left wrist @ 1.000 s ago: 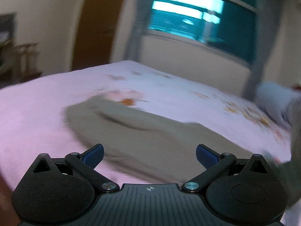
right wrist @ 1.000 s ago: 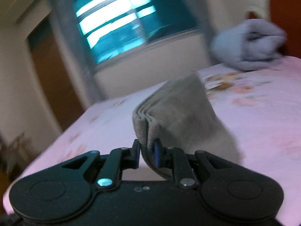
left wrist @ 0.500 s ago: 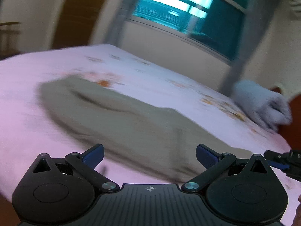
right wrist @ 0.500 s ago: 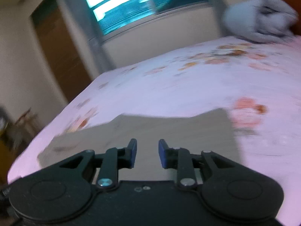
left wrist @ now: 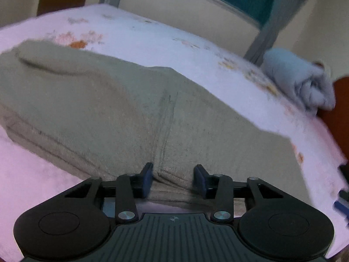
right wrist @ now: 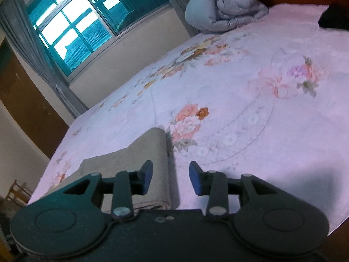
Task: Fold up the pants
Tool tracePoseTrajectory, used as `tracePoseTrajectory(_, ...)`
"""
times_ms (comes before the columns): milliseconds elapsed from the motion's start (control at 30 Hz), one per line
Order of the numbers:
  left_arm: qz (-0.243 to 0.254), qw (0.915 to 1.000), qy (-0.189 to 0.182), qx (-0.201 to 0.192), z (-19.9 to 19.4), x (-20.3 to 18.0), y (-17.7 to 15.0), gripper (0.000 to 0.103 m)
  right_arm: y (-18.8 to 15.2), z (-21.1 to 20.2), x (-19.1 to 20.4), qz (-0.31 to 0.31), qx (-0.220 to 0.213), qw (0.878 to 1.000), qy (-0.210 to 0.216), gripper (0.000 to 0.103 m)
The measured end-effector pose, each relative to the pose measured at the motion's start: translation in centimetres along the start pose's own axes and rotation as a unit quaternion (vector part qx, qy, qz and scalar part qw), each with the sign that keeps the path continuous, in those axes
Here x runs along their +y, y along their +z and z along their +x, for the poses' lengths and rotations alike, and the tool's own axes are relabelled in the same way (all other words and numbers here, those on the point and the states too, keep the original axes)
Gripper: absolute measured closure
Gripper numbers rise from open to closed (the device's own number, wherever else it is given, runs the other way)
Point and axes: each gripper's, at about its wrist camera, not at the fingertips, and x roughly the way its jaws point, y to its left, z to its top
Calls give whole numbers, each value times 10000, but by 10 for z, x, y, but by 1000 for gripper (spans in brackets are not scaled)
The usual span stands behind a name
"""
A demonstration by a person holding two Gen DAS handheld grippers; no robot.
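Note:
Beige pants (left wrist: pixel 109 100) lie folded lengthwise across the pink flowered bed sheet (left wrist: pixel 152 32). My left gripper (left wrist: pixel 173 180) is low at their near edge. Its jaws are closing, with the edge of the cloth between the blue pads; I see no firm pinch. In the right wrist view, one rounded end of the pants (right wrist: pixel 139 152) lies under the left finger of my right gripper (right wrist: pixel 170 179). Its jaws are opening and only bare sheet (right wrist: pixel 240 87) shows between the pads.
A rolled grey-blue quilt (right wrist: pixel 226 6) lies at the head of the bed; it also shows in the left wrist view as a quilt (left wrist: pixel 301 83) at far right. A dark item (right wrist: pixel 333 19) sits by the headboard. Beyond the bed are a window (right wrist: pixel 72 28) and a wooden chair (right wrist: pixel 15 192).
The right gripper let go of the raised fold of pants, which now lies flat, and its jaws parted. The left gripper dropped toward the pants' near edge and its wide jaws narrowed.

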Motion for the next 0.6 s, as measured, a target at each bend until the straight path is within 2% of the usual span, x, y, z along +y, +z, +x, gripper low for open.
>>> tracePoseTrajectory(67, 408, 9990, 173, 7, -2, -9, -4, 66, -1, 3, 3, 5, 78, 9999, 93, 73)
tracePoseTrajectory(100, 520, 9984, 209, 32, -4, -10, -6, 66, -1, 3, 4, 70, 93, 9995, 286, 73)
tracePoseTrajectory(200, 536, 9983, 227, 19, -7, -13, -6, 66, -2, 8, 16, 250, 140, 9932, 1129, 70)
tracePoseTrajectory(267, 522, 9984, 236, 2, -8, -14, -6, 65, -7, 24, 22, 499, 483, 9842, 1631, 64)
tracePoseTrajectory(300, 520, 9984, 233, -13, -8, -14, -7, 65, -13, 38, 21, 677, 790, 9803, 1677, 61)
tracePoseTrajectory(333, 521, 9984, 232, -25, -10, -12, -8, 63, -19, 53, 17, 814, 1066, 9809, 1409, 63)
tracePoseTrajectory(367, 530, 9984, 215, -22, -10, -12, -8, 63, -28, 68, 8, 931, 1303, 9819, 1015, 71)
tracePoseTrajectory(400, 519, 9985, 190, -26, -10, -11, -8, 62, -35, 79, -4, 1159, 1454, 9784, 900, 95)
tracePoseTrajectory(433, 502, 9986, 160, -20, -12, -9, -6, 62, -36, 80, -15, 1486, 1413, 9745, 916, 99)
tracePoseTrajectory(467, 523, 9985, 129, -26, -12, -8, -5, 61, -34, 76, -19, 1667, 1366, 9713, 1010, 96)
tracePoseTrajectory(500, 514, 9986, 81, -90, -16, -7, -5, 57, -29, 69, -16, 1604, 1213, 9738, 1060, 86)
tracePoseTrajectory(533, 483, 9987, 78, -153, -20, -5, -5, 50, -24, 58, -9, 1381, 990, 9793, 1098, 78)
tracePoseTrajectory(600, 472, 9985, 71, -248, -27, -2, -7, 40, -18, 48, 5, 1108, 831, 9800, 1428, 78)
